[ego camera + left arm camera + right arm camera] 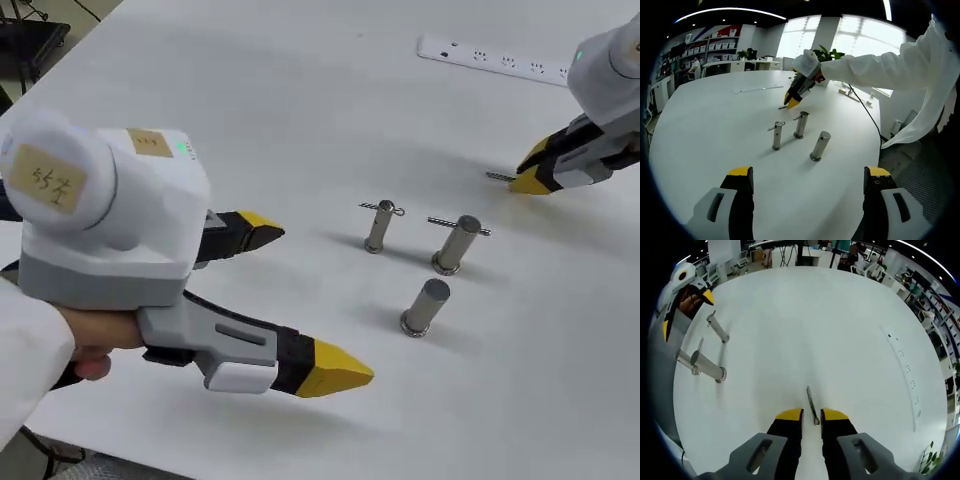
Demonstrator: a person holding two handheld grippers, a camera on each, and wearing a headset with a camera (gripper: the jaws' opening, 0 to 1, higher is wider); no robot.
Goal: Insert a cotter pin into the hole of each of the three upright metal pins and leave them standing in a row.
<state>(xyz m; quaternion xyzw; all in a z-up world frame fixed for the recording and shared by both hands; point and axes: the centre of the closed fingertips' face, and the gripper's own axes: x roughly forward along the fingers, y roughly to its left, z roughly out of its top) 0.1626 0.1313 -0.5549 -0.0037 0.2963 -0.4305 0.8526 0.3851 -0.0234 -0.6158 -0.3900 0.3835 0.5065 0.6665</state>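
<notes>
Currently left gripper (808,172) is held wide open; loose cotter pin (811,402) is flanked by right gripper (811,415) tips, though whether it is clamped cannot be told. One metal pin (426,307) is left bare.

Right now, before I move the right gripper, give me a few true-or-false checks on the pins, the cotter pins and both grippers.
1. The left rear metal pin and the right rear metal pin each carry a cotter pin. True.
2. The front metal pin lies on its side. False: it stands upright, with no cotter pin in it.
3. The left gripper is open and holds nothing. True.
4. The loose cotter pin lies beside the left gripper. False: it lies on the table between the tips of the right gripper.
</notes>
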